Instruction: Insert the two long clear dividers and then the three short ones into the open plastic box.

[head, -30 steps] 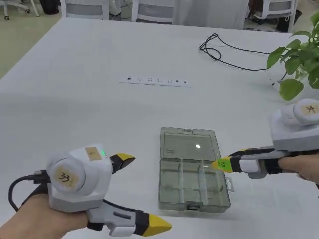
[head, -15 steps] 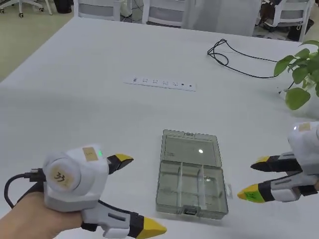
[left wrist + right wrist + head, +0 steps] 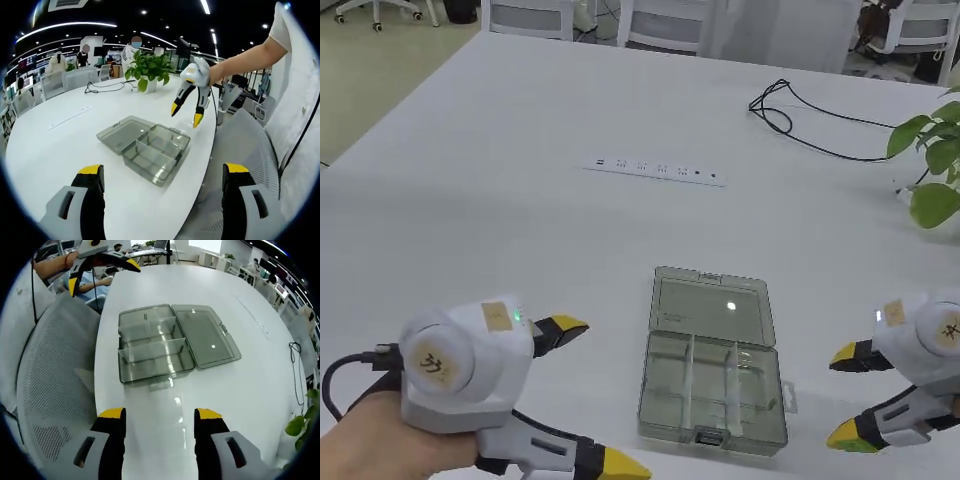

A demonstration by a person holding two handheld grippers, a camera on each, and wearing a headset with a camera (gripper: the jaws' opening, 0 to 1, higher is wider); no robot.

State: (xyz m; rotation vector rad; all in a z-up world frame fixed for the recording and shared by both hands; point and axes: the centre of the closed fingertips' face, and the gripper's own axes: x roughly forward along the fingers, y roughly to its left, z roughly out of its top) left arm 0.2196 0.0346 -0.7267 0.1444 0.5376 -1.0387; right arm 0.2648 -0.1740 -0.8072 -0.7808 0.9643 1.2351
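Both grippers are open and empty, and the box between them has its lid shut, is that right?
No: the lid of the box lies open, as the head view shows. The left gripper and right gripper are open and empty.

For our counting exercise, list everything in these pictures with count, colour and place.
table: one, white, under all
box: one, clear grey, open, near edge
dividers: two, clear, upright in box
clear piece: one, small, at box's right
power strip: one, white, mid-table
cable: one, black, far right
plant: one, green, right edge
chairs: several, white, beyond table
left gripper: one, white and yellow, open, left of box
right gripper: one, same, open, right of box
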